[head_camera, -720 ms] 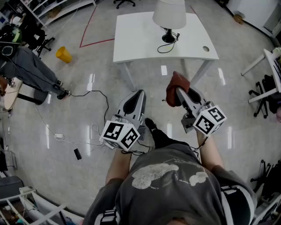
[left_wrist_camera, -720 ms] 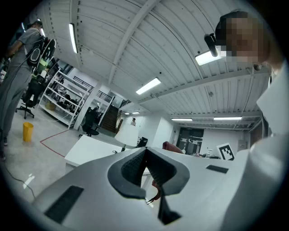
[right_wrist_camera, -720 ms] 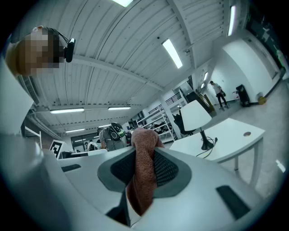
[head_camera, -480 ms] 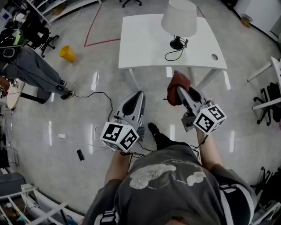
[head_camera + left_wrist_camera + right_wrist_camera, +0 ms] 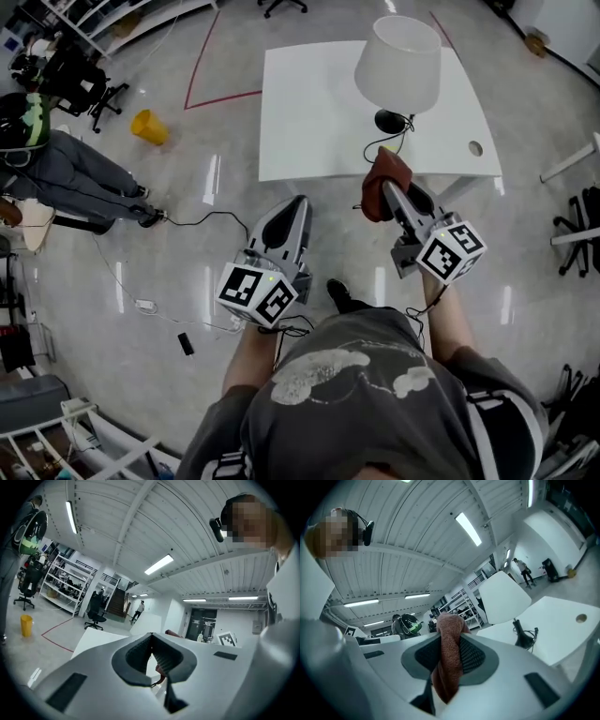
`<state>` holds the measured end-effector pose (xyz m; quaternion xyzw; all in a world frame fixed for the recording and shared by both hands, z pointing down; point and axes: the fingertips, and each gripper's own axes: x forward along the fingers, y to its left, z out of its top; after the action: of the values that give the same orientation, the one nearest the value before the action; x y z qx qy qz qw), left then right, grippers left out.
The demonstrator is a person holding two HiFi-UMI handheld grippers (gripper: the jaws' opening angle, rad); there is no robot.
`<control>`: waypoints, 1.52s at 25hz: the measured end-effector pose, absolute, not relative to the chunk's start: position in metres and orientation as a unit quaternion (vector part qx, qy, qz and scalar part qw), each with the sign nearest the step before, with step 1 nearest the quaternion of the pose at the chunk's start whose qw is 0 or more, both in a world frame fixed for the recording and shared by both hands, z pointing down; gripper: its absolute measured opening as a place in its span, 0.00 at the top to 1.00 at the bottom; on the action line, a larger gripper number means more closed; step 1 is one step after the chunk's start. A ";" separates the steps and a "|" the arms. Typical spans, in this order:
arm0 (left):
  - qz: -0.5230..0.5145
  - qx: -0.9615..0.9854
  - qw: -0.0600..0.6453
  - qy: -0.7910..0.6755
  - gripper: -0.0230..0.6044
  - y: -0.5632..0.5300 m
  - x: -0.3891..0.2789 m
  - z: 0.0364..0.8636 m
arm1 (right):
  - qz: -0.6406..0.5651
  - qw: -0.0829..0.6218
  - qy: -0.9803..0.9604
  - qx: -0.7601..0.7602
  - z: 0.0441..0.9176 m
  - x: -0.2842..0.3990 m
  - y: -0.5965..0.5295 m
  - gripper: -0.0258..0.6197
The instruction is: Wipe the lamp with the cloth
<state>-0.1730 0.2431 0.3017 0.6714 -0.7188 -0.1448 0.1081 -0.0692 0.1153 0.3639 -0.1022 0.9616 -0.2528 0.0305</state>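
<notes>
Nearer the lamp (image 5: 397,64) now, right gripper (image 5: 451,652) fingers (image 5: 475,657) clamp cloth (image 5: 449,670).

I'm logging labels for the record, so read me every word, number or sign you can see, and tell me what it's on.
No words or numbers can be read in any view.
Left marker cube and right marker cube: black-and-white square patterns only, no letters.
Shirt print: pale shapes, no text legible.
Lamp, table, cloth: plain, no print visible.
</notes>
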 end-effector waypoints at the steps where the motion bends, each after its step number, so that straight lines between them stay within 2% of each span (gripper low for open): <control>1: -0.143 0.670 0.109 -0.720 0.95 0.238 -0.178 0.303 | -0.254 0.032 0.961 -0.102 0.365 -0.076 0.108 0.82; 18: -0.144 0.645 0.094 -0.744 0.95 0.211 -0.256 0.304 | -0.254 0.040 0.963 -0.080 0.357 -0.158 0.071 0.82; 38: -0.136 0.755 0.102 -0.633 0.95 0.071 -0.389 0.298 | -0.250 0.094 0.933 -0.242 0.334 -0.273 -0.018 0.82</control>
<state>-0.3889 0.0707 0.2977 0.7551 -0.6333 -0.1357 0.1021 -0.2726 -0.0176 0.3341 -0.2423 0.9326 -0.2503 0.0941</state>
